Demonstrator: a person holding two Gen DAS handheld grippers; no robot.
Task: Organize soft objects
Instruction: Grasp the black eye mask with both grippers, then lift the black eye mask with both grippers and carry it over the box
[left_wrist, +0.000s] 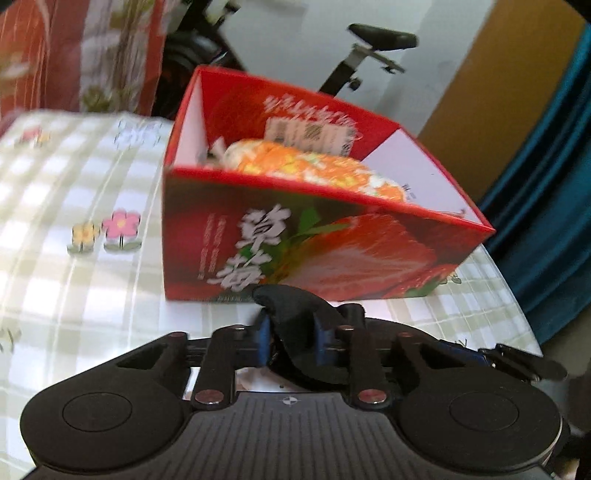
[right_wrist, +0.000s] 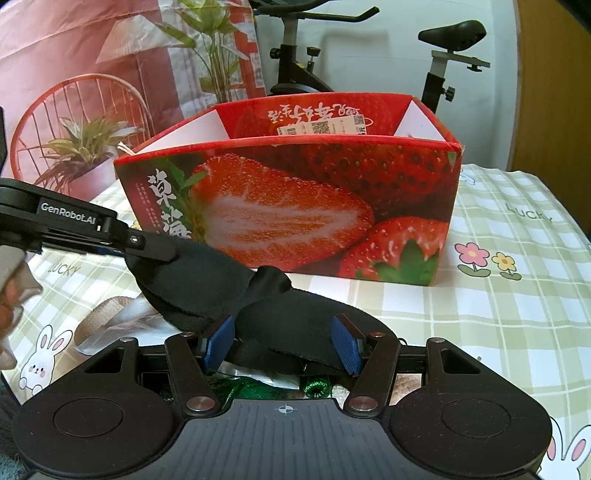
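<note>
The landmark is the red strawberry-printed cardboard box (right_wrist: 291, 206), which stands open-topped on a table covered by a green-and-white checked cloth (right_wrist: 498, 306) printed with flowers and rabbits.

A black soft fabric piece (right_wrist: 229, 291), shaped like an eye mask, lies just in front of the box's near wall, its humped middle close to the box's lower edge. The left gripper (left_wrist: 291, 336) is clamped on one end of this fabric: in the left wrist view the blue pads (left_wrist: 263, 341) press on a bunched fold of it. In the right wrist view the same gripper reaches in from the left, its finger lying over the fabric's left lobe.

The right gripper (right_wrist: 282, 341) sits in front of the box with the fabric's other lobe between its blue pads (right_wrist: 347, 345). The jaws stand about half apart, and the frames do not show clearly whether the pads press on the cloth or only flank it, so I cannot tell.

Inside the box, against its left inner wall, rests an orange, yellow and white soft bundle (left_wrist: 314, 170), seen only from the left wrist. A white shipping label (right_wrist: 325, 127) is stuck to the box's far inner wall.

In front of the box and beneath the fabric lie a beige woven item (right_wrist: 99, 317) and something green and shiny (right_wrist: 314, 387). Behind the box stands an exercise bike (right_wrist: 439, 62).
</note>
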